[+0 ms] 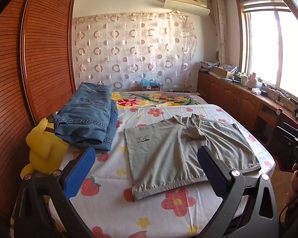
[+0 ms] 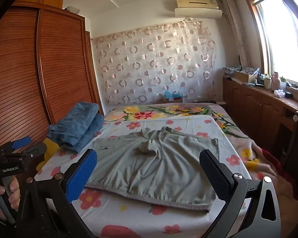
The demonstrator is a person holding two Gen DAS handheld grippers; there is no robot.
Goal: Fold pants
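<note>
Both your left tool (image 1: pixel 146 154) and right tool (image 2: pixel 149 159) gape wide, empty, just short of the grey-green pants (image 1: pixel 190 150) lying flat on the bed (image 1: pixel 113 204), right of the folded jeans (image 1: pixel 89 115).

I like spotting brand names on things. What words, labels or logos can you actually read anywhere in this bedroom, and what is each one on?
"GenRobot.AI": white lettering on the black body of the left gripper, readable in the right wrist view.
Dark green logo with a line of letters on the grey-green pants: upside down and too blurred to read for certain.
Air conditioner and items on the window counter: any markings too small to read.
</note>
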